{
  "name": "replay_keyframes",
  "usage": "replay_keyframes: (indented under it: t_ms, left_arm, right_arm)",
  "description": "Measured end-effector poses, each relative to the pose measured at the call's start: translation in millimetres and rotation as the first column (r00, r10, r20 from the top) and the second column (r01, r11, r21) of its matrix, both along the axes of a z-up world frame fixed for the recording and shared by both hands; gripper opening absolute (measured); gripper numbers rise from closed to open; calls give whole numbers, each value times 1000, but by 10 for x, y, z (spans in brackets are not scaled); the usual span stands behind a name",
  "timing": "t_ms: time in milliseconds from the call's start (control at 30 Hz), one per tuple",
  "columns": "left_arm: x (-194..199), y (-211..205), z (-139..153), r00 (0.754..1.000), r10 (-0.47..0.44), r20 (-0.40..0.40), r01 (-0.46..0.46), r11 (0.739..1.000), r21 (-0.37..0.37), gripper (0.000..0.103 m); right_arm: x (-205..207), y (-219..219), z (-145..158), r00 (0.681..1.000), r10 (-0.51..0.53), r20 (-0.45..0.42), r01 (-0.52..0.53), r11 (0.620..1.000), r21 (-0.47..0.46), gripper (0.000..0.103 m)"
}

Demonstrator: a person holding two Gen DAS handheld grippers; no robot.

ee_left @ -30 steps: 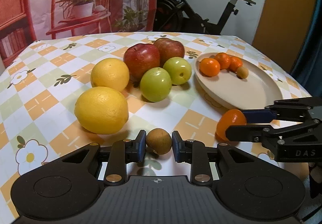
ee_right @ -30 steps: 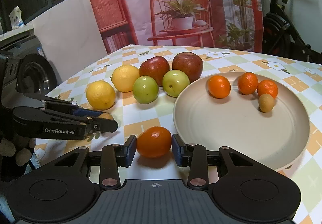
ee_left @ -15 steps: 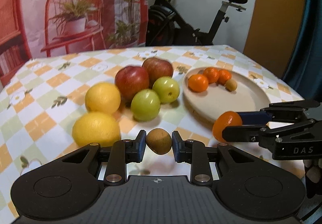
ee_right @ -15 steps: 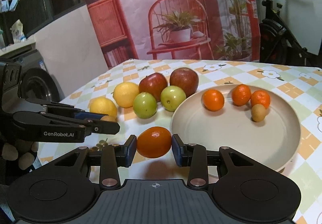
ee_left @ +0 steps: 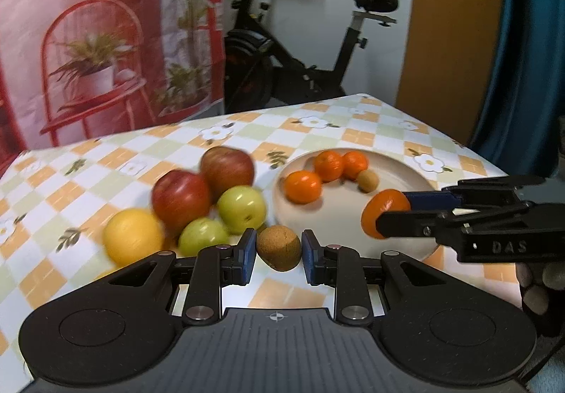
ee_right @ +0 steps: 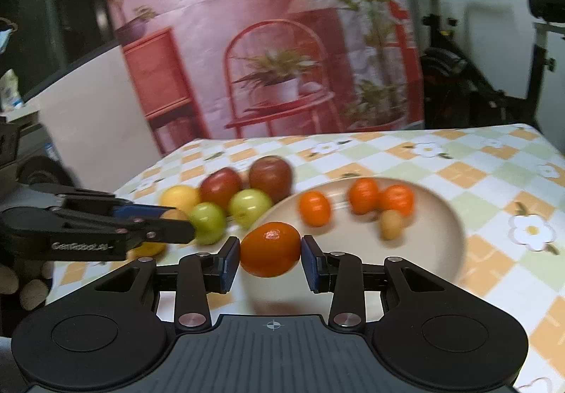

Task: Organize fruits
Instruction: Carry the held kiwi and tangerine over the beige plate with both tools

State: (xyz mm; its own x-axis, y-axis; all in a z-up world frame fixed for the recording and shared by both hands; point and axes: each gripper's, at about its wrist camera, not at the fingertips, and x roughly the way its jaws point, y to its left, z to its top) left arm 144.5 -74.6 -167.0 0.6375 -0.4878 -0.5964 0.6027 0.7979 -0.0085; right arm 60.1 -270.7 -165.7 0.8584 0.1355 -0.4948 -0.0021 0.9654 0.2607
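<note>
My left gripper [ee_left: 277, 250] is shut on a small brown kiwi [ee_left: 279, 247], held above the checked tablecloth just left of the beige plate [ee_left: 399, 167]. My right gripper [ee_right: 270, 253] is shut on an orange tangerine [ee_right: 270, 249], lifted over the near rim of the plate [ee_right: 448, 216]. In the left wrist view the right gripper [ee_left: 392, 213] comes in from the right with the tangerine [ee_left: 383, 207] at its tip. The plate holds three tangerines [ee_right: 314, 207] and one small brown fruit [ee_right: 390, 223].
Left of the plate lie two red apples [ee_left: 182, 197], two green fruits [ee_left: 242, 207] and yellow citrus [ee_left: 132, 236]. The left gripper's body [ee_right: 88, 227] crosses the left of the right wrist view. An exercise bike [ee_left: 300, 50] and a printed backdrop stand behind the table.
Both grippers have risen off the table with their fruit and moved forward toward the plate. The tangerine now hangs over the plate's near rim.
</note>
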Motion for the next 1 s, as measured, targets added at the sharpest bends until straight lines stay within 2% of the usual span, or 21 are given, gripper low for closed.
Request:
replay_keyframes:
  t_ms: [200, 300, 433, 700, 1000]
  left_arm:
    - [194, -307, -110, 998, -47, -38, 48, 999, 23, 29]
    - [250, -517, -176, 998, -57, -17, 58, 994, 92, 29]
    - [316, -725, -258, 997, -74, -26, 77, 986, 146, 29]
    - [466, -884, -374, 998, -61, -34, 66, 974, 217, 29]
    - [608, -968, -390, 1000, -20, -9, 22, 973, 228, 29]
  right_arm:
    - [18, -368, -19, 996, -87, -4, 87, 994, -71, 35]
    - [66, -592, -38, 992, -129, -6, 128, 988, -85, 35]
    - [232, -800, -87, 987, -159, -21, 155, 981, -119, 35]
    - [470, -881, -283, 990, -135, -46, 128, 983, -135, 35]
    - [499, -965, -376, 990, -131, -43, 127, 988, -82, 35]
